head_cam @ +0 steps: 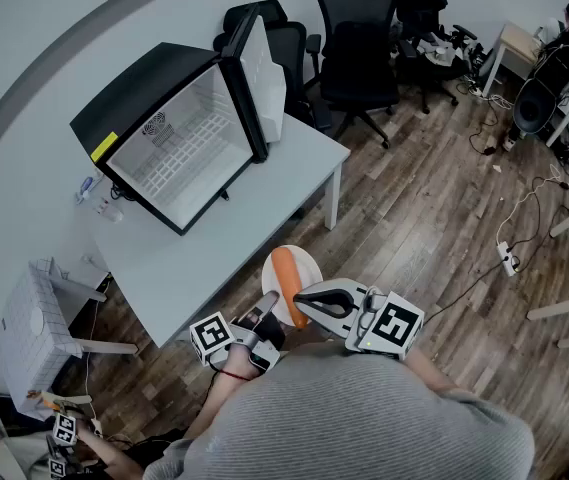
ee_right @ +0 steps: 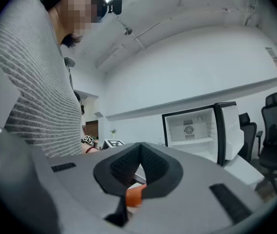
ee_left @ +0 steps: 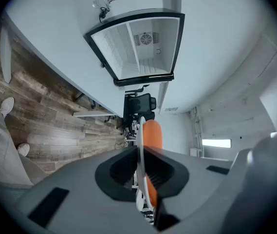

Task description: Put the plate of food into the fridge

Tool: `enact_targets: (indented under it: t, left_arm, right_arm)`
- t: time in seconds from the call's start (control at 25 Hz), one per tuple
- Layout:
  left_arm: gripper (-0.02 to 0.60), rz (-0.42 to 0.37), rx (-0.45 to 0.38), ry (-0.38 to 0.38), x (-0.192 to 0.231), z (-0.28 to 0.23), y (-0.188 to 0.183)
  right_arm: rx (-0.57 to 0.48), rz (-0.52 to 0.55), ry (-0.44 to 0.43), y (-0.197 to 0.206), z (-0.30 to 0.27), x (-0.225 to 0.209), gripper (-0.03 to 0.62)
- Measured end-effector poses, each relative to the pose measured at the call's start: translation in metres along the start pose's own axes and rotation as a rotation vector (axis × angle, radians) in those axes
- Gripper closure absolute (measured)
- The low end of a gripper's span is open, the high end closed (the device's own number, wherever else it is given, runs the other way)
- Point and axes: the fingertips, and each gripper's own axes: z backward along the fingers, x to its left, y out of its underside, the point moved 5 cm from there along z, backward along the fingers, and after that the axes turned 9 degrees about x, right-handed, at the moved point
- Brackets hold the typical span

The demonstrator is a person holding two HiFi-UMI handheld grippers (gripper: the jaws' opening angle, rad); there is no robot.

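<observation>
A white plate with an orange carrot on it hangs in the air off the near edge of the white table. My left gripper is shut on the plate's near rim. In the left gripper view the plate stands edge-on between the jaws, the carrot beside it. My right gripper has its jaws together over the plate by the carrot; whether it touches is hidden. The black mini fridge stands on the table, empty, its door swung wide.
Black office chairs stand behind the table. A white stool is at the left. Cables and a power strip lie on the wooden floor at the right. Small items sit on the table left of the fridge.
</observation>
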Motion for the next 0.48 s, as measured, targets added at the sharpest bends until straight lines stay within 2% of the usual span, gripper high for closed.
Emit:
enact_targets:
  t: [0.12,0.48]
  left_arm:
    - [0.546,0.009,-0.004,0.042,-0.0101,-0.0034,0.0048]
    - [0.546,-0.014,-0.002,0.034,-0.0073,-0.0008,0.0074]
  right_arm:
    - [-0.015,0.005,-0.007,-0.0001,0.0027,0.0024,0.582]
    - [-0.025,-0.002,-0.006,-0.0005,0.0036,0.0041,0.582]
